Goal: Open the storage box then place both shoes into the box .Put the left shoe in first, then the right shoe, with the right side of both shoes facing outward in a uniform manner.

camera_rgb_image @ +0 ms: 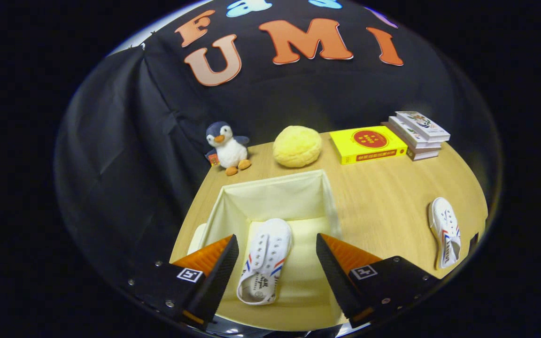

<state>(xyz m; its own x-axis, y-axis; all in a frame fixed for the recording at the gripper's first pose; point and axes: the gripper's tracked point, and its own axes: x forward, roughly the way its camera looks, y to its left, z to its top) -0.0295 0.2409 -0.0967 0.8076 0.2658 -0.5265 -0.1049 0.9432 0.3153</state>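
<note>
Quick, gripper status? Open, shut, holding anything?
Gripper: open, holding nothing; its fingers straddle the shoe lying in the box without touching it.

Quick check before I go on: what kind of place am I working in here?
Likely a staged demo booth, not a real home: a wooden table backed by black cloth, with props such as a toy penguin and books. The open gripper hovers over the box.

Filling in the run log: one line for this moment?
box open | one shoe inside, between open tongs | other shoe on table
</note>
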